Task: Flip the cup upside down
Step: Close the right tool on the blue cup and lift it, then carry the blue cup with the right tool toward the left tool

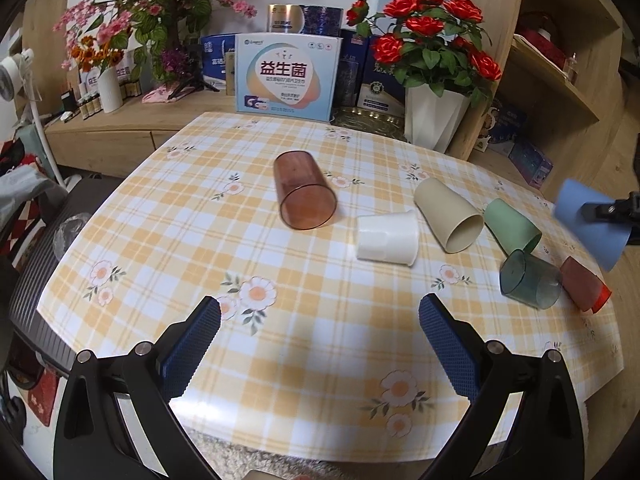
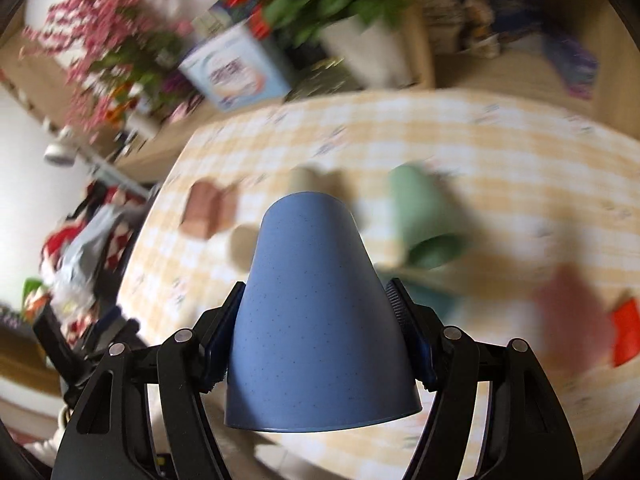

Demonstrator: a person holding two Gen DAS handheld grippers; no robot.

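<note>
My right gripper (image 2: 316,320) is shut on a blue cup (image 2: 316,320), held in the air with its base pointing away and its rim toward the camera. The same blue cup (image 1: 592,224) shows at the right edge of the left wrist view, above the table edge. My left gripper (image 1: 320,320) is open and empty above the near part of the table (image 1: 280,380). Several cups lie on their sides: a brown clear one (image 1: 306,194), a white one (image 1: 386,238), a beige one (image 1: 448,216), a green one (image 1: 512,226), a teal clear one (image 1: 530,278) and a red one (image 1: 586,290).
The table has a yellow checked floral cloth. Behind it stand a box with Chinese text (image 1: 288,74), a white pot of red roses (image 1: 436,120) and pink flowers (image 1: 148,4). Wooden shelves (image 1: 560,80) are at the right. The right wrist view is motion-blurred.
</note>
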